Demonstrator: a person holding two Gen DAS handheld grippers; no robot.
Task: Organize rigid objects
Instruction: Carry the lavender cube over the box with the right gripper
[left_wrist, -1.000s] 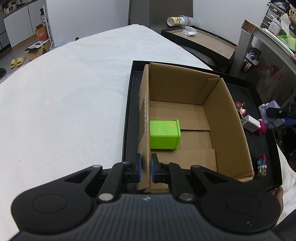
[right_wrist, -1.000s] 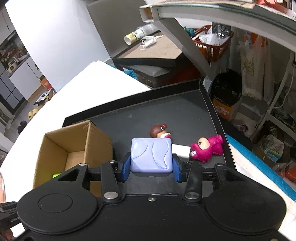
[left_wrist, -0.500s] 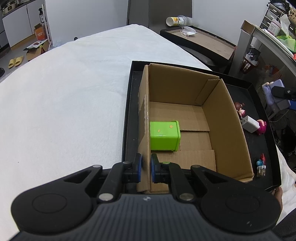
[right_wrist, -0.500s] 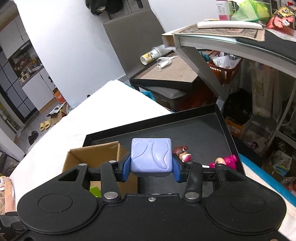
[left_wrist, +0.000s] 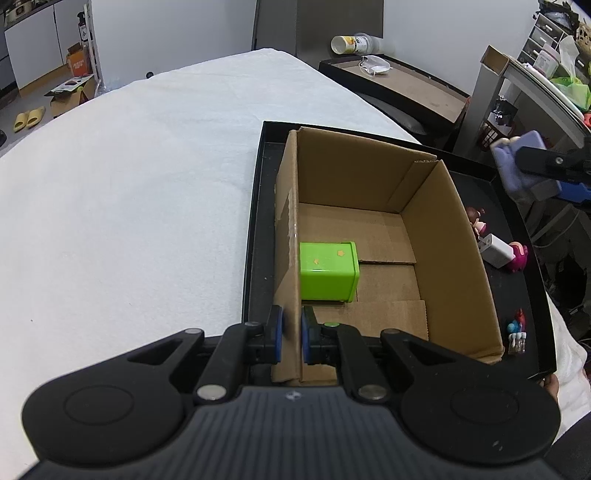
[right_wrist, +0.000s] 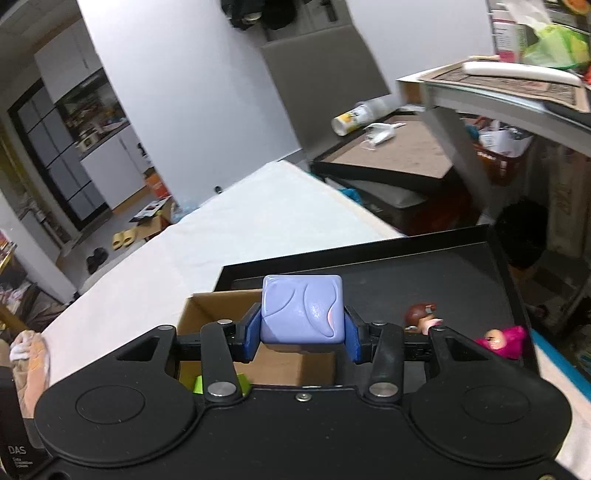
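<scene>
An open cardboard box (left_wrist: 450, 258) stands in a black tray (left_wrist: 255, 236) on the white bed. A green cube (left_wrist: 328, 271) lies inside it by the left wall. My left gripper (left_wrist: 290, 338) is shut on the near end of that left wall. My right gripper (right_wrist: 301, 332) is shut on a lavender cube (right_wrist: 302, 312), held in the air above the tray and the box's (right_wrist: 218, 306) right side. In the left wrist view the lavender cube (left_wrist: 513, 162) hangs at the far right, above the tray.
On the tray right of the box lie a brown-haired figure (left_wrist: 476, 218), a white block (left_wrist: 496, 251), a pink toy (left_wrist: 519, 256) and a small colourful figure (left_wrist: 517, 328). A dark side table (left_wrist: 399, 85) with a cup and a mask stands behind. Shelves crowd the right.
My right gripper has risen with the lavender cube and swung left toward the box; the tray toys have dropped lower in its view. The left gripper has stayed on the box wall.
</scene>
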